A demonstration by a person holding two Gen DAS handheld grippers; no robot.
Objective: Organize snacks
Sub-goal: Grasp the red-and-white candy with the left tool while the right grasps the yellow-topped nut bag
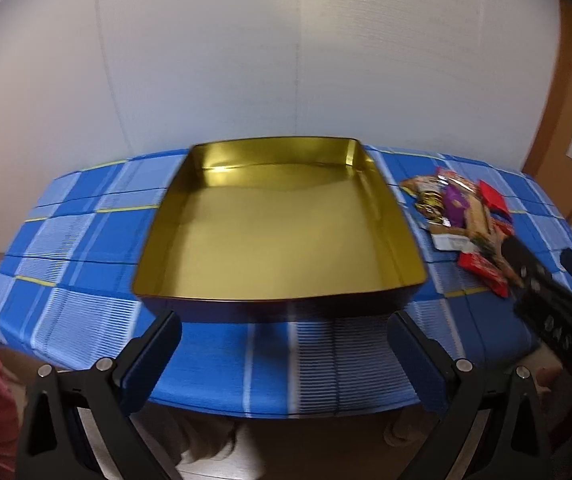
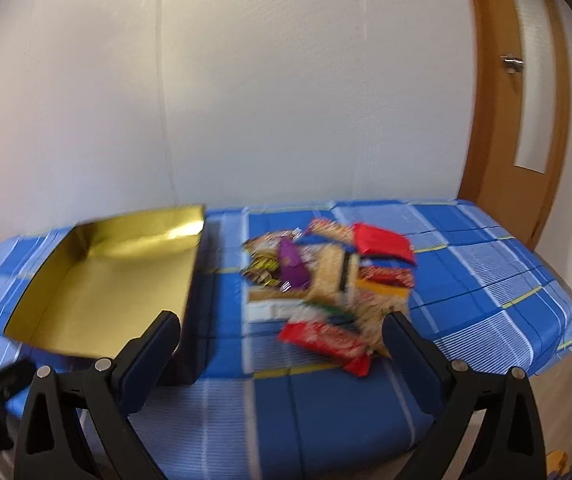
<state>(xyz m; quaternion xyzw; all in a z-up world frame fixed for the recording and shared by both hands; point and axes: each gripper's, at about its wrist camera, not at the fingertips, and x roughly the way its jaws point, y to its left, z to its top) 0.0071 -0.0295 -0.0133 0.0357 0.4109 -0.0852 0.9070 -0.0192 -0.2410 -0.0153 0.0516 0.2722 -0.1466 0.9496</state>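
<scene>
Snack pile (image 2: 325, 280) is lying on the blue-checked counter (image 2: 485, 264), just right of the gold tin (image 1: 282, 232). Right gripper (image 2: 282, 340) is hovering near it, wide open, holding nothing. Left gripper (image 1: 286, 340) is facing the tin, likewise wide open, holding nothing.

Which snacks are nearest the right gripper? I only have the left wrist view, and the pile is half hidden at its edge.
Observer: A red wrapper lies at the near end of the snack pile, just ahead of the open right gripper.
Operator: Is that gripper holding anything?
Observer: No, nothing sits between its fingers.
Operator: What is beyond the pile, on its far side from the tin?
Observer: Bare blue checked tablecloth, then a wooden door at the table's end.
Operator: Anything in the tin?
Observer: The part of the gold tin seen here looks empty.
</scene>
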